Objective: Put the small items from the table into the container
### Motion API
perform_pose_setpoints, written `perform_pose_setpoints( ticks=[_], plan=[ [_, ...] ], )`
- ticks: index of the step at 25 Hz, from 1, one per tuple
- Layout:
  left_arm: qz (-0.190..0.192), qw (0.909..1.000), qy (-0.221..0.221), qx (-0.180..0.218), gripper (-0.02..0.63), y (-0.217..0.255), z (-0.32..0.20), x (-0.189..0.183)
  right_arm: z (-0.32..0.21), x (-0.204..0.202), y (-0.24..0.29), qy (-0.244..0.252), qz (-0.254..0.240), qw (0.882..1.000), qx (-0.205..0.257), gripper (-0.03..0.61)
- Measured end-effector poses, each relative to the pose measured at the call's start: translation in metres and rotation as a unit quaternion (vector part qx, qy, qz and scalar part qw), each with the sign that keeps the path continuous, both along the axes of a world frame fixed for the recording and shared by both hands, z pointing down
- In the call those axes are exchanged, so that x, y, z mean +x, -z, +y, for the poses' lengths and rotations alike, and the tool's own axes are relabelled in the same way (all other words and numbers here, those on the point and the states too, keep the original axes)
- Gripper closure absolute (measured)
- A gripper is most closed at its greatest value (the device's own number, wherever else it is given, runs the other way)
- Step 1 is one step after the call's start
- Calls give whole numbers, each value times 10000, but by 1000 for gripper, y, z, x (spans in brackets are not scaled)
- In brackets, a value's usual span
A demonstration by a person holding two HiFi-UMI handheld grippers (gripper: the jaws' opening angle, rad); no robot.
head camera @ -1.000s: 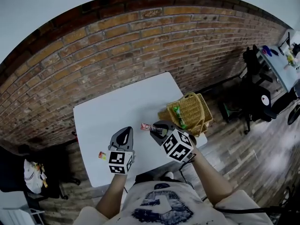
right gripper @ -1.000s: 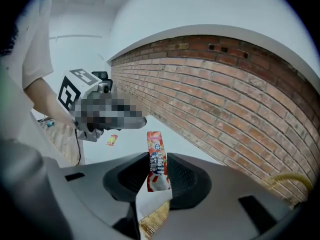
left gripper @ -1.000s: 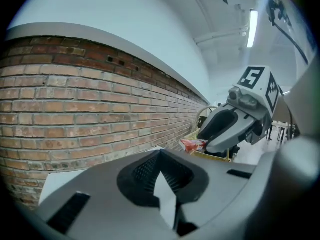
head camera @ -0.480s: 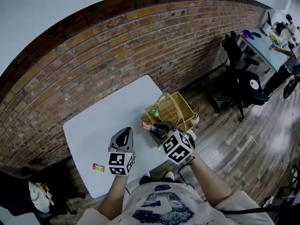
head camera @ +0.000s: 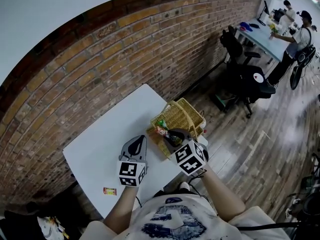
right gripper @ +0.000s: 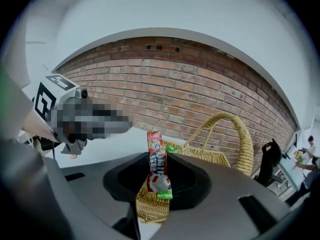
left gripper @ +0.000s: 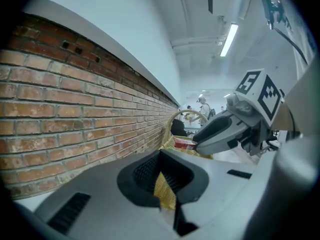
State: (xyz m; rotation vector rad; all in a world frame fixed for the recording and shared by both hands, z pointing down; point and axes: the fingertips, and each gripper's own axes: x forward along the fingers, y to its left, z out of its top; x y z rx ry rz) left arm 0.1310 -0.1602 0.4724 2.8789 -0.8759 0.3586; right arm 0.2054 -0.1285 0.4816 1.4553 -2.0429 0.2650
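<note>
In the head view, my right gripper (head camera: 167,134) is shut on a red snack packet (head camera: 161,130), held over the near rim of the wicker basket (head camera: 182,115) at the table's right end. In the right gripper view, the red snack packet (right gripper: 156,159) stands upright between the jaws of the right gripper (right gripper: 159,185), with the wicker basket (right gripper: 220,156) just behind. A green item (head camera: 161,123) lies inside the basket. My left gripper (head camera: 135,145) hovers over the white table (head camera: 100,144), left of the basket, shut and holding nothing. A small red and yellow item (head camera: 109,191) lies near the table's front left edge.
A brick wall (head camera: 100,69) runs behind the table. The basket stands at the table's right edge, with wooden floor (head camera: 250,154) beyond. Black office chairs (head camera: 247,79) and people at a desk (head camera: 280,19) are far off at the right.
Both grippers moved right, toward the basket. The red packet went from above the table to above the basket's near rim. The small red and yellow item stayed behind on the left.
</note>
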Motion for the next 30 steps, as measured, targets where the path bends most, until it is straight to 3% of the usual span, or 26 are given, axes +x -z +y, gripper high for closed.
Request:
perform_pose_setpoints(
  ticks=[15, 30],
  plan=[
    [162, 9980, -611, -81, 566, -5, -4, 12, 5, 10, -19, -627, 356, 9971, -229, 454],
    [263, 9974, -645, -160, 566, -12, 2, 17, 5, 16, -36, -694, 709, 9938, -500, 454]
  ],
)
